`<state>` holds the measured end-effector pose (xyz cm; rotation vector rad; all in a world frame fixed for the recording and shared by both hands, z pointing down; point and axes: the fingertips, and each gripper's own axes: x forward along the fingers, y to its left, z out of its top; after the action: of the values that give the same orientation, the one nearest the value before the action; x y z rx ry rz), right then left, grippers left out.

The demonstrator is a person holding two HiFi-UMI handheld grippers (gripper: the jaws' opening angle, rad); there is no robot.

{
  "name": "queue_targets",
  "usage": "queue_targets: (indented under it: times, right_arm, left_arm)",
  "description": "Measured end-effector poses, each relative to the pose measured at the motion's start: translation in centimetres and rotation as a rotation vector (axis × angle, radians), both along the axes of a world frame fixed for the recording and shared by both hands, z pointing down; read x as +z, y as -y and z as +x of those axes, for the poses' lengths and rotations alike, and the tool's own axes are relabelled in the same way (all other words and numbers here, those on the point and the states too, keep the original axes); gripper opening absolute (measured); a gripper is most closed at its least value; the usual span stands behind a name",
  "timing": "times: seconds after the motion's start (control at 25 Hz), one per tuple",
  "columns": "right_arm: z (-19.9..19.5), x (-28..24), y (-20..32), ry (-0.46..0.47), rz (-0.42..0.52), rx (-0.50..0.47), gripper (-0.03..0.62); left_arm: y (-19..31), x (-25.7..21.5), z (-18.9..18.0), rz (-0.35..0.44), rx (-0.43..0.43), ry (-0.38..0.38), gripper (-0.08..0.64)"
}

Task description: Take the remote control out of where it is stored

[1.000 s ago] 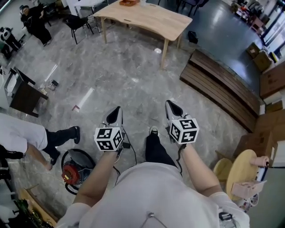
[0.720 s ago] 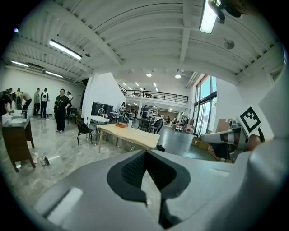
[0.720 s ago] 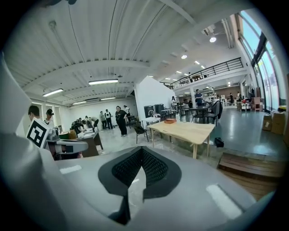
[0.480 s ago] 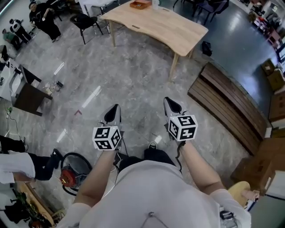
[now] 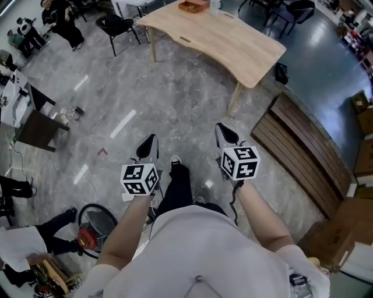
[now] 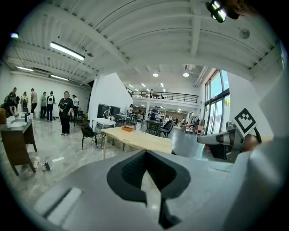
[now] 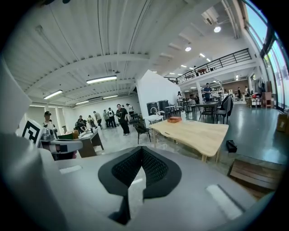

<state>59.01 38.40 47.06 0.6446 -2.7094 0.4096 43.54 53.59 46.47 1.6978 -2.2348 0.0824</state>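
Head view, then each gripper view: task not begun, no remote control in sight.
From the head view I see the left gripper (image 5: 150, 141) and right gripper (image 5: 225, 130) held over grey floor (image 5: 175, 99) at mid-frame, with a wooden table (image 5: 233, 46) bearing an orange tray (image 5: 192, 6) at upper centre. Left gripper view: jaws pressed together on nothing, table ahead. Right gripper view: jaws likewise closed and empty. The remote control and its storage spot appear nowhere, so I judge that finding, reaching and lifting all remain.
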Motion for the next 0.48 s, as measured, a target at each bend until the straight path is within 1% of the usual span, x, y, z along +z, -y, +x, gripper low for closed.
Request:
queue_targets:
  times: [0.12, 0.28, 0.48]
  right_arm:
    - [-3.6, 0.4, 3.3, -0.008, -0.002, 0.000, 0.028]
    - [-9.2, 0.3, 8.8, -0.026, 0.000, 0.023, 0.028]
    - [-18.1, -0.9, 15.0, -0.026, -0.002, 0.048, 0.028]
  left_arm:
    - [3.6, 0.8, -4.0, -0.001, -0.005, -0.014, 0.000]
    - [9.4, 0.6, -10.1, 0.009, 0.014, -0.022, 0.000]
    - [16.1, -0.3, -18.7, 0.010, 0.045, -0.026, 0.000]
